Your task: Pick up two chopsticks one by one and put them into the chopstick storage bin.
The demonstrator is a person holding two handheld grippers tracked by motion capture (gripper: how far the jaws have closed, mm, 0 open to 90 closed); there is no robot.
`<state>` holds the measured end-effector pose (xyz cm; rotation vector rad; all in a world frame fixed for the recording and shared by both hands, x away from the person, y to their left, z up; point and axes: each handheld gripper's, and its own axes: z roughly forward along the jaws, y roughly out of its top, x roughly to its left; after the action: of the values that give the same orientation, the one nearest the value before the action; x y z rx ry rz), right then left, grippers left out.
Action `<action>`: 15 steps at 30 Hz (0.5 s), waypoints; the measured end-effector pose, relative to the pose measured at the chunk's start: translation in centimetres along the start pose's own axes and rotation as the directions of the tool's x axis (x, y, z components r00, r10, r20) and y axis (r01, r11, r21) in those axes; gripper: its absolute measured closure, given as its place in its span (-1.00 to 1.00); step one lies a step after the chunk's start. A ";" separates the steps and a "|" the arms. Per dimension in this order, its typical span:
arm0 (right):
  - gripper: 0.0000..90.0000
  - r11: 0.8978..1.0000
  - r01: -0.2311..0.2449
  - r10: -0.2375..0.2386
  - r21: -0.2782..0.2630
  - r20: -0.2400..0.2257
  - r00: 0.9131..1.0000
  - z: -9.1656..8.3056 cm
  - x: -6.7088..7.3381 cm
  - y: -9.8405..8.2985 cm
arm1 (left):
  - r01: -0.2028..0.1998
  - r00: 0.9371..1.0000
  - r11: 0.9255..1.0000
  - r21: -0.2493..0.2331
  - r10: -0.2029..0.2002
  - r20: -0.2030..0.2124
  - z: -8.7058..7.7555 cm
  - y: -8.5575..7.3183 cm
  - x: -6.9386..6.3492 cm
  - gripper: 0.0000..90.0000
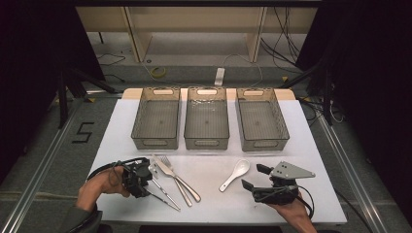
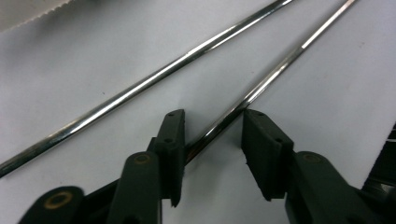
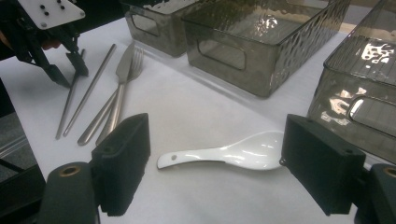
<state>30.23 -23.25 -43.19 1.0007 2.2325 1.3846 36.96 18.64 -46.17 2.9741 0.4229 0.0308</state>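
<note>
We have the left gripper (image 2: 212,135) down on the white mat (image 1: 214,194), its jaws parted and straddling one chopstick (image 2: 261,84), not yet clenched on it. The second chopstick (image 2: 140,88) lies just beside, with the knife (image 1: 165,167) and fork (image 1: 180,183) close by. To grip cleanly, we should keep the rod centred between the pads and close squarely, so the neighbour isn't caught. The right gripper (image 3: 215,172) hangs released near the white spoon (image 3: 224,154). Three bins (image 1: 206,119) wait behind, seemingly empty, though the glare makes that uncertain.
</note>
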 end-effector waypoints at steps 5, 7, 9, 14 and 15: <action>-0.45 1.000 0.004 -0.004 0.008 -0.001 1.000 0.0 0.0 0.0 | -0.012 1.000 1.000 0.026 0.012 0.008 -0.1 0.0 -0.3 0.47; -0.44 1.000 0.005 -0.005 0.009 0.000 1.000 0.1 0.0 0.0 | -0.001 1.000 1.000 0.023 0.001 0.017 -0.1 -0.2 -0.4 0.51; -0.44 1.000 0.006 -0.006 0.013 0.000 1.000 0.1 0.0 0.0 | -0.013 1.000 0.999 0.034 0.013 0.024 -0.2 -0.4 -0.5 0.54; -0.44 1.000 0.004 -0.004 0.017 -0.002 1.000 0.1 0.0 0.0 | -0.016 0.999 0.999 0.047 0.015 0.036 -0.2 -0.9 -0.8 0.62; -0.44 1.000 0.006 -0.006 0.019 -0.004 1.000 0.1 0.0 0.0 | -0.020 0.999 0.999 0.048 0.018 0.039 -0.3 -1.0 -0.8 0.64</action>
<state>30.26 -23.16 -43.26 0.9971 2.2539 1.3661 35.90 19.37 -46.02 3.0211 0.3965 -0.0358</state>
